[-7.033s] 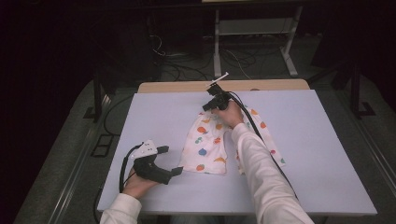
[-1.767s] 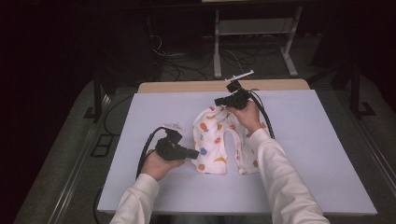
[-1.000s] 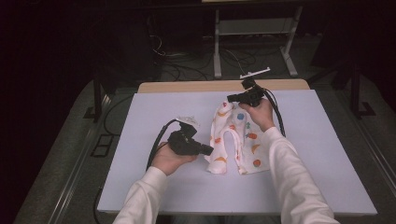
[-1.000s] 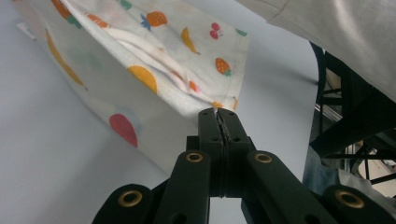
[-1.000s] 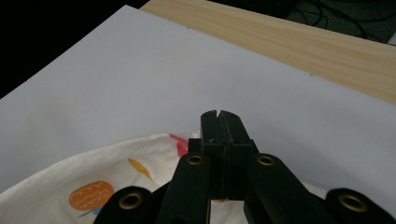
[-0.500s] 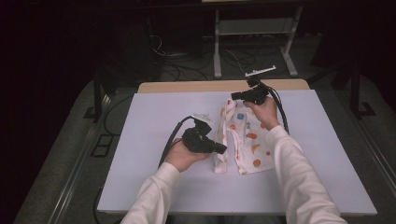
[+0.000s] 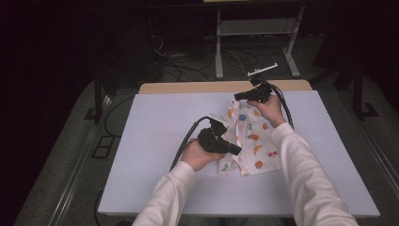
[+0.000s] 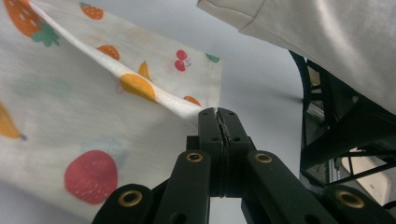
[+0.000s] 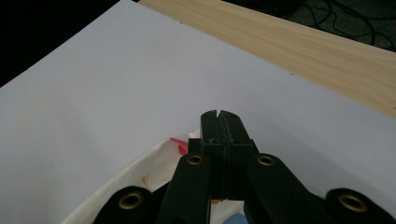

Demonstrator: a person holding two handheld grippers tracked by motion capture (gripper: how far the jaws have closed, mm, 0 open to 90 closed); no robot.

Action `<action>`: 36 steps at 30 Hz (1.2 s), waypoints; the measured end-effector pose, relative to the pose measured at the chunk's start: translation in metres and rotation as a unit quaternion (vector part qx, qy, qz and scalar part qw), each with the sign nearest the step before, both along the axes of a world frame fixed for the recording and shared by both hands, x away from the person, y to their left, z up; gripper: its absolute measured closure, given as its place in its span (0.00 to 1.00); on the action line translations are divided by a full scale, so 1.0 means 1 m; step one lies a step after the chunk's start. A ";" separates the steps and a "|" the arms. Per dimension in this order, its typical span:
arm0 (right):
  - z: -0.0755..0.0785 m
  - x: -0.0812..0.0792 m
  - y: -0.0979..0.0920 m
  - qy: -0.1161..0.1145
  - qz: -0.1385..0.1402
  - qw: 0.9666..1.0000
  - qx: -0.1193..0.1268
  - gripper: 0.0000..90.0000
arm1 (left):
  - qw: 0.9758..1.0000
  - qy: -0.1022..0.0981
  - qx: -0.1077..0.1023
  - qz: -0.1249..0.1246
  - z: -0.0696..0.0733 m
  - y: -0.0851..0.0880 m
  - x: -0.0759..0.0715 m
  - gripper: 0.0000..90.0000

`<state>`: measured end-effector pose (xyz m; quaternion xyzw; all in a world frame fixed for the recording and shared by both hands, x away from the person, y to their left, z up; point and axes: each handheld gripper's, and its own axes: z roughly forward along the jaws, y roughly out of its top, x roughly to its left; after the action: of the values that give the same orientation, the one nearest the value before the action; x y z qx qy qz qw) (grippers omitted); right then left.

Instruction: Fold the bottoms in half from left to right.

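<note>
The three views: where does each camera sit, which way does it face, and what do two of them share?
High view: above the near table edge, looking forward and down; forearms, hands, both claws.
Left gripper view: on the left claw, looking along shut jaws pinching the fruit-print cloth; a sleeve above.
Right gripper view: on the right claw, facing the table's wooden far edge.
Shared: the cloth.
</note>
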<state>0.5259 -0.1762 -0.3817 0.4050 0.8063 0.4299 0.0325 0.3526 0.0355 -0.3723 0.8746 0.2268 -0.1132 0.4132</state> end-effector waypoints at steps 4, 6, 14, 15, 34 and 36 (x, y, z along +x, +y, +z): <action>0.003 0.003 0.001 -0.005 0.005 1.000 -0.003 0.98 | 1.000 0.002 -0.006 -0.001 -0.001 -0.007 0.001 0.99; 0.005 0.004 0.001 -0.005 0.006 1.000 -0.002 0.98 | 1.000 0.002 -0.008 0.000 -0.002 -0.010 0.001 0.99; 0.008 0.006 -0.003 -0.008 0.007 1.000 -0.012 0.98 | 1.000 0.011 -0.018 -0.003 -0.008 -0.028 0.003 0.99; 0.009 0.006 -0.004 -0.007 0.006 1.000 -0.013 0.98 | 1.000 0.010 -0.017 -0.005 -0.009 -0.030 0.003 0.99; -0.004 0.001 -0.023 -0.003 0.000 0.999 -0.036 0.98 | 1.000 0.020 -0.017 0.003 -0.026 -0.069 0.004 0.99; -0.006 0.000 -0.025 -0.002 -0.003 0.999 -0.038 0.98 | 1.000 0.024 -0.017 0.004 -0.028 -0.075 0.004 0.99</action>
<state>0.5262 -0.2015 -0.3879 0.4054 0.8207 0.3994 0.0505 0.3566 -0.0394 -0.4007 0.8637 0.2381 -0.1364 0.4226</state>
